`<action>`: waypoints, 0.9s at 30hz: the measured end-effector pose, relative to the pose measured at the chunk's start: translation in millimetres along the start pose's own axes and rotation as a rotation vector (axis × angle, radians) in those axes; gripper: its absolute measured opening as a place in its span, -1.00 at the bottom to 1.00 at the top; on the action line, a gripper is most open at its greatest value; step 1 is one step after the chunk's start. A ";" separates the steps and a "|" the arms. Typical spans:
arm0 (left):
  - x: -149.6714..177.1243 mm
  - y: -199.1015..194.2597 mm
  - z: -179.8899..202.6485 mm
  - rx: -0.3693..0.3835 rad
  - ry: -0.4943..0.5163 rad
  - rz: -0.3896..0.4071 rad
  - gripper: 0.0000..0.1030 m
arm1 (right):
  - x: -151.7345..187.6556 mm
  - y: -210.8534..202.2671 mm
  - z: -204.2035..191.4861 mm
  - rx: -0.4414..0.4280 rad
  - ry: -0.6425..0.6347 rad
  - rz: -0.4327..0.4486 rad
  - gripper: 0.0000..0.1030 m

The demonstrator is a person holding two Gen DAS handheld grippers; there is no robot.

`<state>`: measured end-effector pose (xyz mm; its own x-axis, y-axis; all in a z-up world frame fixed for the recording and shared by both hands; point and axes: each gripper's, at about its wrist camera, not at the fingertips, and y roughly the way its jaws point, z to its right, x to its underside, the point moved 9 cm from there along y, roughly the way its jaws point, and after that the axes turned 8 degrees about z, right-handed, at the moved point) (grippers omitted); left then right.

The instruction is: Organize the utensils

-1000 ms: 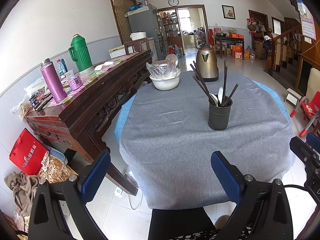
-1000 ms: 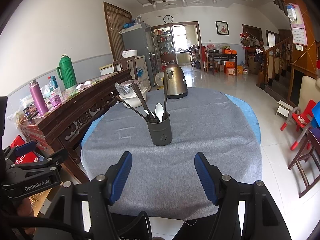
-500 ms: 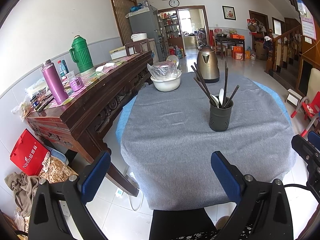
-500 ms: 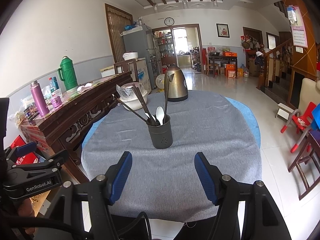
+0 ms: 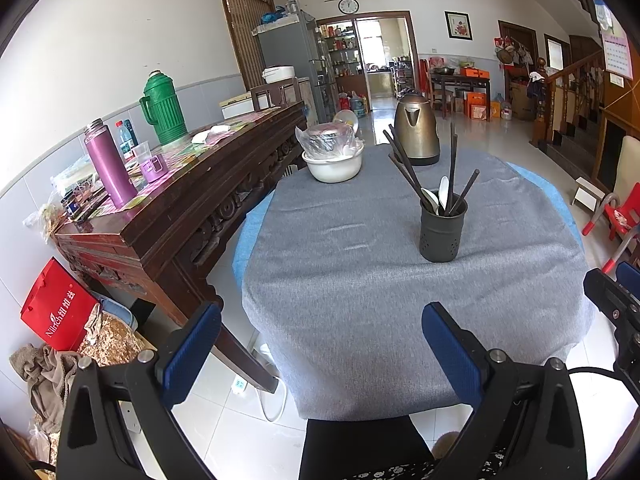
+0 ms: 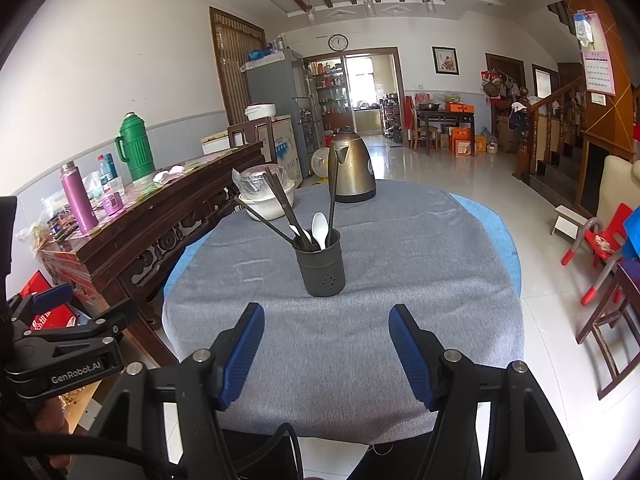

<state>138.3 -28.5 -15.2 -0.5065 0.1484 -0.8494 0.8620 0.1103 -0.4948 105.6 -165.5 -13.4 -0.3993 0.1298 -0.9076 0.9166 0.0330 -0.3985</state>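
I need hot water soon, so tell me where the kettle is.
The kettle stands at the table's far end, beyond the utensil holder and right of the white bowl.

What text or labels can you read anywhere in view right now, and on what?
"GenRobot.AI": on the left gripper body, right wrist view.
"Nirich", beside blurred characters: on the red bag on the floor.
Wall calendar: print too small to read.
Wall clock: numerals too small.

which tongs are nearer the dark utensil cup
Right. The right tongs sit open almost straight in front of the utensil cup, over the table's near edge. The left tongs are open too, further back and off to the cup's left.
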 end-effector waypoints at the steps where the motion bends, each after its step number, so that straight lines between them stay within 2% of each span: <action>1: -0.1 0.1 -0.1 0.000 -0.001 -0.001 0.95 | 0.0 -0.1 -0.2 0.000 0.000 0.001 0.32; 27: 8.8 5.2 -4.1 -0.003 -0.016 -0.018 0.94 | 1.3 -0.3 -0.5 0.000 -0.003 0.000 0.32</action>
<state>138.3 -22.7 -24.5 -0.5212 0.1303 -0.8435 0.8529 0.1154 -0.5092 104.8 -164.9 -14.4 -0.3990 0.1268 -0.9081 0.9167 0.0333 -0.3981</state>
